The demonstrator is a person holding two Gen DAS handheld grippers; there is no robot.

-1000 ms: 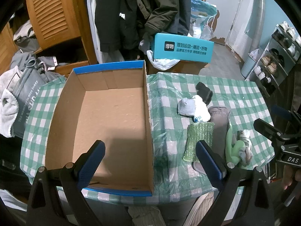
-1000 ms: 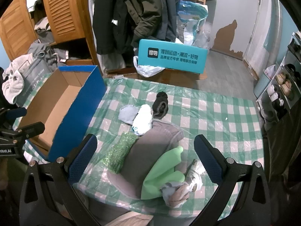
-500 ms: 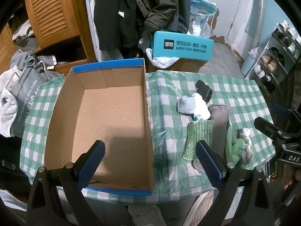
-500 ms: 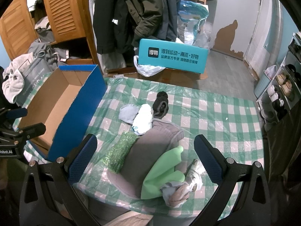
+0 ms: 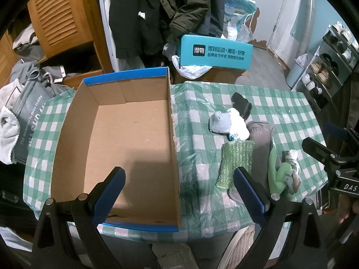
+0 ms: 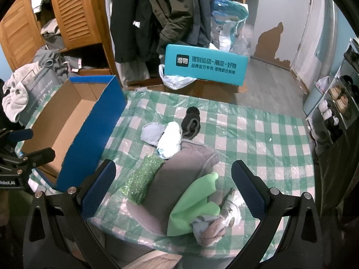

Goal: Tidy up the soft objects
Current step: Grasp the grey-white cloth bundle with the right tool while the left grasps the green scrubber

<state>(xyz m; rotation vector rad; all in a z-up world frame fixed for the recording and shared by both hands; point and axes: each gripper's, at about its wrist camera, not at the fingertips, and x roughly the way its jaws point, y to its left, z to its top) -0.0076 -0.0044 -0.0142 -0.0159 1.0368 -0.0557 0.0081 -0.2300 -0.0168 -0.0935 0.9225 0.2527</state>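
An empty cardboard box with blue outer walls (image 5: 134, 139) (image 6: 94, 125) sits on the left of a green-checked table. Soft things lie to its right: a black sock (image 6: 191, 122), a grey-blue sock (image 6: 152, 132), a white sock (image 6: 170, 142), a green glittery cloth (image 6: 141, 181), a grey cloth (image 6: 177, 179), a light green cloth (image 6: 195, 204) and a balled sock (image 6: 215, 222). My left gripper (image 5: 179, 198) is open above the box's near right wall. My right gripper (image 6: 174, 190) is open above the grey and green cloths.
A teal shoebox (image 6: 205, 65) stands behind the table with a white plastic bag (image 6: 177, 80). Dark coats (image 6: 161, 11) hang at the back. A wooden louvred cupboard (image 6: 74, 13) and a clothes pile (image 5: 22, 103) are on the left, a shoe rack (image 5: 329, 60) on the right.
Both grippers stay open and almost still. The left wrist view has shifted very slightly; the objects on the table have not moved.
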